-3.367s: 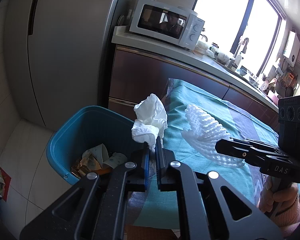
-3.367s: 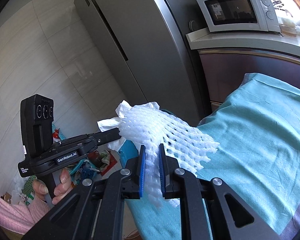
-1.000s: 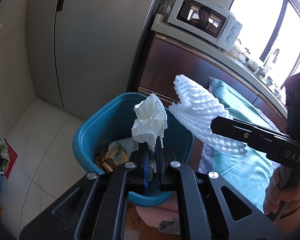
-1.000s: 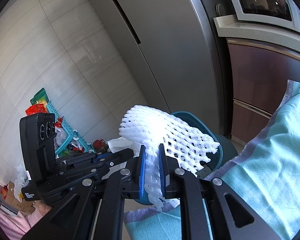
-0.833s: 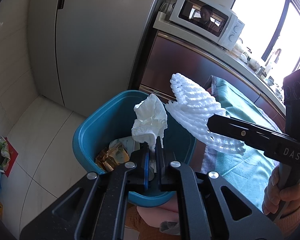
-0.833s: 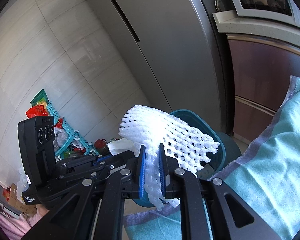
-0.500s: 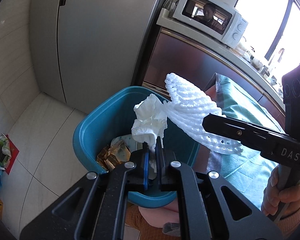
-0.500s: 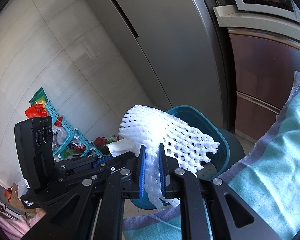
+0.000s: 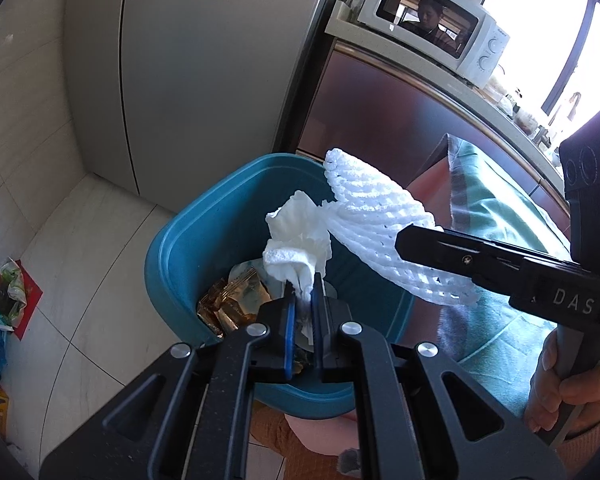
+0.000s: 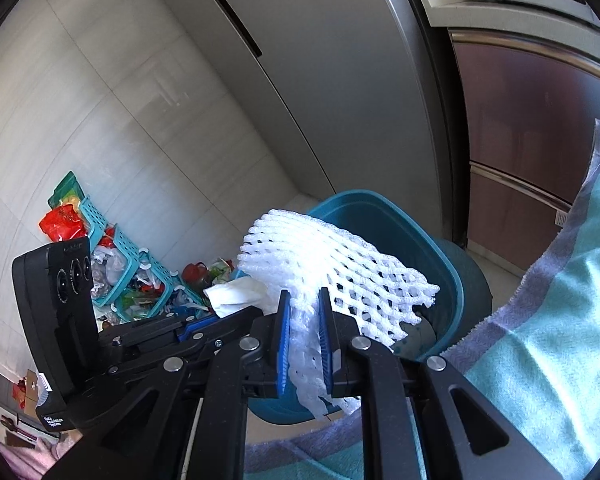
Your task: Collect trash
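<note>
A crumpled white tissue (image 9: 296, 236) stands up from my left gripper (image 9: 302, 280), whose blue pads are shut on its lower end. It hangs over the open teal trash bin (image 9: 188, 240), which holds gold wrappers (image 9: 228, 304). My right gripper (image 10: 304, 296) has a white foam fruit net (image 10: 332, 256) between its pads, which still touch it while the jaws are opening. The net fans out over the bin (image 10: 380, 208). In the left wrist view the net (image 9: 372, 220) pokes out past the right gripper (image 9: 404, 240) and touches the tissue.
A grey fridge (image 9: 204, 60) stands behind the bin, with a brown cabinet (image 9: 380, 120) and a white microwave (image 9: 432, 20) to its right. The teal tablecloth (image 10: 560, 320) borders the bin. Teal baskets of clutter (image 10: 128, 276) sit on the tiled floor at left.
Both grippers have sunk closer over the bin, carrying the tissue and the net. The net has drawn up against the tissue. The right pads stand slightly wider apart.
</note>
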The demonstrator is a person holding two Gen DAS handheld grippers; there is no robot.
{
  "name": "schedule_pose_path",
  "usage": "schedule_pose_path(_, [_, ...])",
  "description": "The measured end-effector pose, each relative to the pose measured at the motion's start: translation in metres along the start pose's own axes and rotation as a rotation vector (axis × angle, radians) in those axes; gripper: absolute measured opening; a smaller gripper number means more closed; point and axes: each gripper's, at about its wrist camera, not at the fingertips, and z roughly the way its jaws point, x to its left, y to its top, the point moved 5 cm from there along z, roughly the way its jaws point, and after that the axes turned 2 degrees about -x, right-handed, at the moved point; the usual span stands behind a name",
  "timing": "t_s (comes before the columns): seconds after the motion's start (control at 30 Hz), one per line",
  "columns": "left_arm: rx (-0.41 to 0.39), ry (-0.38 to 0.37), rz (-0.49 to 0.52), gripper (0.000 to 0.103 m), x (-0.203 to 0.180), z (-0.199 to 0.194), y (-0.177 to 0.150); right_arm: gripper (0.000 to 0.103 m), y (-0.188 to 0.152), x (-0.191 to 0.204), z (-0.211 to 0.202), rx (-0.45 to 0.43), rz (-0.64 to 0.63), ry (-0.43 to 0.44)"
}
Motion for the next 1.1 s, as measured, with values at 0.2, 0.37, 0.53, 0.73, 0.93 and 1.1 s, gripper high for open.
schedule_pose_path(0.2, [0.011, 0.003, -0.012, 0.008, 0.001, 0.009, -0.004, 0.017, -0.004, -0.006, 0.004, 0.025, 0.026, -0.007])
schedule_pose_path(0.37, [0.017, 0.004, -0.01, 0.009, 0.0, 0.013, -0.007, 0.024, -0.003, -0.007, 0.005, 0.026, 0.039, -0.025])
schedule_pose_path(0.53, [0.022, 0.005, -0.023, 0.026, 0.001, 0.018, -0.007, 0.025, -0.004, -0.006, 0.003, 0.017, 0.026, -0.044])
schedule_pose_path(0.73, [0.02, 0.003, -0.033, 0.039, 0.005, 0.018, -0.01, 0.037, -0.003, -0.015, -0.001, 0.005, 0.046, -0.05])
schedule_pose_path(0.93, [0.014, 0.001, -0.034, 0.04, 0.007, 0.014, -0.011, 0.039, -0.005, -0.016, -0.003, 0.0, 0.045, -0.053])
schedule_pose_path(1.1, [-0.007, -0.011, -0.021, 0.044, 0.004, 0.007, -0.011, 0.039, -0.008, -0.017, -0.01, -0.015, 0.049, -0.047])
